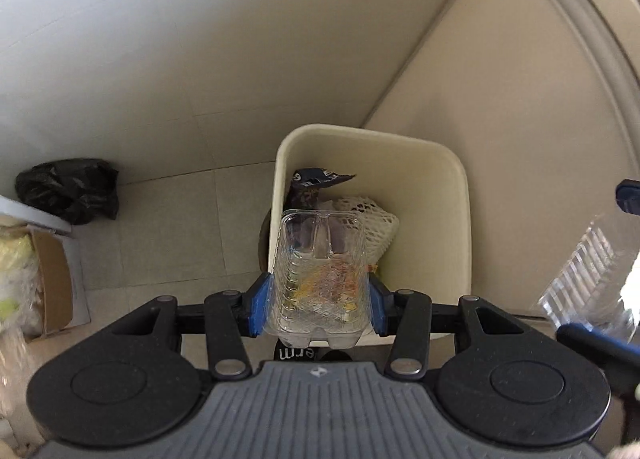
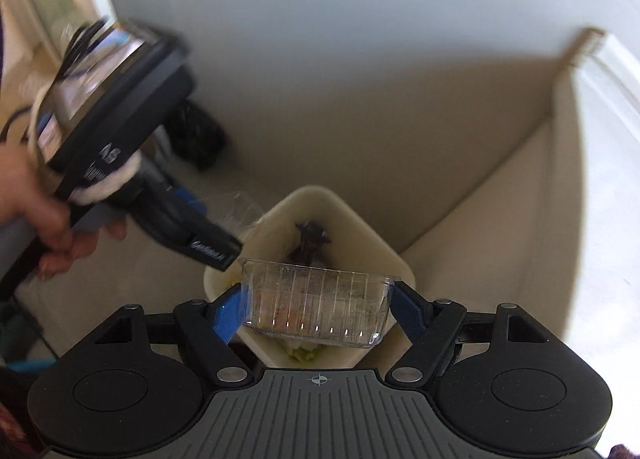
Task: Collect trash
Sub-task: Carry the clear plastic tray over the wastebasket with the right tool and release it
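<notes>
Left gripper (image 1: 318, 299), black linkage with blue pads: jaws at a middling width, pads pressed on the 2 long sides of a clear, ribbed plastic clamshell tray (image 1: 318, 271) smeared with orange and yellow food residue. Tray hangs lengthwise, nose down, directly over the mouth of the cream square plastic waste bin (image 1: 452, 219). Judged purpose: a side grip keeps the tray's open end free to slide out once the pads part.

Right gripper (image 2: 316, 311), same build: jaws wide, pads closed on the 2 short ends of a second clear rectangular plastic container (image 2: 316, 307), ribbed wall, crumbs and orange traces inside. Held crosswise above the same bin (image 2: 394, 259), beside the left tool, whose body and the person's hand (image 2: 36, 215) appear blurred at the left of the right wrist view. Judged purpose: the end-to-end hold suits the container's wider span.

Bin contents, 3 items visible: dark blue printed foil wrapper (image 1: 316, 181), white foam fruit netting (image 1: 372, 223), pale green scraps (image 2: 300, 351) at the bottom. Room remains.

Surroundings: bin in a corner between a beige panel (image 1: 500, 119) and the tiled floor (image 1: 168, 227); black plastic bag (image 1: 68, 191) and open cardboard box (image 1: 52, 279) well apart, left.

Status, judged: both items poised for release; neither yet in the bin. Risk: both dropping at once may jam at the rim.
</notes>
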`<state>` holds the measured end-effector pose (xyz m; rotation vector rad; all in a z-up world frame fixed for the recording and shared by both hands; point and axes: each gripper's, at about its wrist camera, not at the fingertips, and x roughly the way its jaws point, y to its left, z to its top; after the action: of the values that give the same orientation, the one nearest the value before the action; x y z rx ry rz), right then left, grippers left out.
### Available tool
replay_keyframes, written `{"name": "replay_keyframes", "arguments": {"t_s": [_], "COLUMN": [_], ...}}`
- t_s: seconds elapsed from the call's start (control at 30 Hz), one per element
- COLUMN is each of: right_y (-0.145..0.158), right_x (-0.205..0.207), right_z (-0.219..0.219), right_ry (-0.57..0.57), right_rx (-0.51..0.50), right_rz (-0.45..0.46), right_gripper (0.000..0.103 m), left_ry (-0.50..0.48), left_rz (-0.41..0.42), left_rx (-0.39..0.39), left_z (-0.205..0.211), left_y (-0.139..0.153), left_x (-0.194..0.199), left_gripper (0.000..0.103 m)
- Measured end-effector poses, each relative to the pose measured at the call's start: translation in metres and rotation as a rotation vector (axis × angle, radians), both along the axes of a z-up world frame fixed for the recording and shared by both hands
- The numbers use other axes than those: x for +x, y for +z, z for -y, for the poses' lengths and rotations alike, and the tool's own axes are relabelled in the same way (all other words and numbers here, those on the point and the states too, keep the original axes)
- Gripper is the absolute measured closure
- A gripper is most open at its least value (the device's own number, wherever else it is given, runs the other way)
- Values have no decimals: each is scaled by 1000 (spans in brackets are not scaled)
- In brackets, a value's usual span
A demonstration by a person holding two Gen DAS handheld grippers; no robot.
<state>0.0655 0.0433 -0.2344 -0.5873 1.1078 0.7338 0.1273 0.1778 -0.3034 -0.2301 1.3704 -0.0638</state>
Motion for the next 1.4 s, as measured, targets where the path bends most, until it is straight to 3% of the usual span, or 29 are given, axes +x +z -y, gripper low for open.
{"name": "replay_keyframes", "arguments": {"t_s": [0.37, 0.67, 0.8, 0.87, 0.9, 0.97, 1.4], "right_y": [-50, -67, -69, -69, -69, -68, -66], "right_x": [3, 0, -1, -2, -2, -2, -1], "right_z": [-31, -45, -47, -47, -47, -47, -48], "right_ry": [131, 151, 160, 167, 165, 158, 158], "right_rx": [-169, -241, -250, -248, -251, -252, -250], "right_rz": [-22, -18, -14, -8, -7, -8, -15], "right_gripper": [25, 24, 24, 21, 18, 13, 13], "left_ry": [-48, -50, -43, -43, -44, -48, -50], "left_rz": [-36, -52, -46, -38, -33, -27, -25], "left_rx": [28, 23, 11, 9, 11, 3, -5], "left_z": [10, 9, 9, 10, 11, 11, 14], "left_y": [-42, -49, -45, -45, -44, -43, -38], "left_x": [6, 8, 7, 8, 8, 9, 11], "left_gripper": [58, 58, 48, 30, 27, 27, 22]}}
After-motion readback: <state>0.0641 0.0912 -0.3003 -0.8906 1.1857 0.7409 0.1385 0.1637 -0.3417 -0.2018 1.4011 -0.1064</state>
